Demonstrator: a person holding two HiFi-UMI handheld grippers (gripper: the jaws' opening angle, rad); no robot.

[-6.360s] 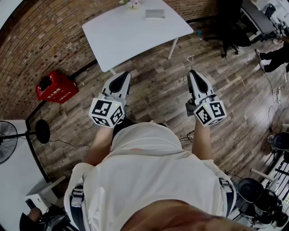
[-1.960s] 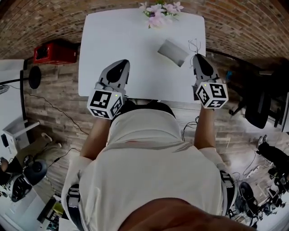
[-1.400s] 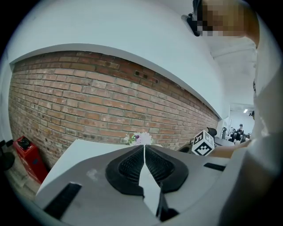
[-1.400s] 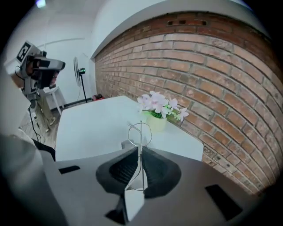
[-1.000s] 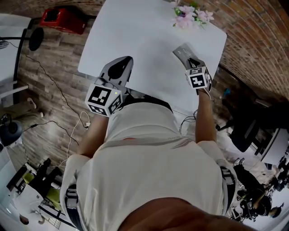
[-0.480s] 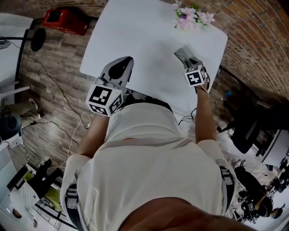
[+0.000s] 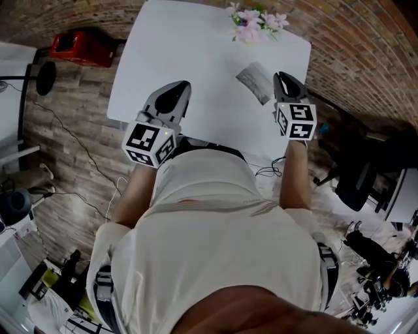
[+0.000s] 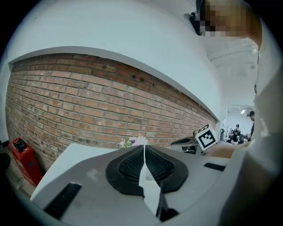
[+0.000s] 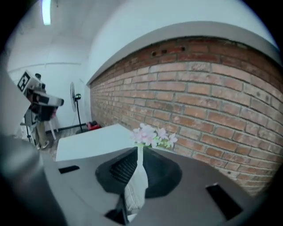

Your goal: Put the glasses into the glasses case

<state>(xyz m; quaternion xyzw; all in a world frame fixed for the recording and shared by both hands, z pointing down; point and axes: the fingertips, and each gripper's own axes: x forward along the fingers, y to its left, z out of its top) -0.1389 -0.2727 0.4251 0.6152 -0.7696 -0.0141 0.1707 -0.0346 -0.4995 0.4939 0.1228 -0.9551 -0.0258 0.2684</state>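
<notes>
A grey glasses case [image 7: 253, 82] lies on the white table [image 7: 183, 45], toward its far right side. My right gripper [image 7: 283, 78] hovers just right of the case with its jaws pressed together and nothing between them; its own view [image 9: 139, 150] shows the same. My left gripper [image 7: 179, 87] hangs over the table's near edge, well left of the case, also shut and empty [image 8: 143, 148]. I cannot see the glasses in any view; the right gripper covers the spot beside the case.
A bunch of pink flowers [image 7: 251, 15] stands at the table's far edge by the brick wall [image 8: 88, 97]. A red crate [image 7: 80, 47] sits on the wooden floor left of the table. A black office chair [image 7: 366, 176] stands to the right.
My right gripper has drawn back from over the case to its right side, so the case now shows in full. The left gripper has held its place. The head view has shifted.
</notes>
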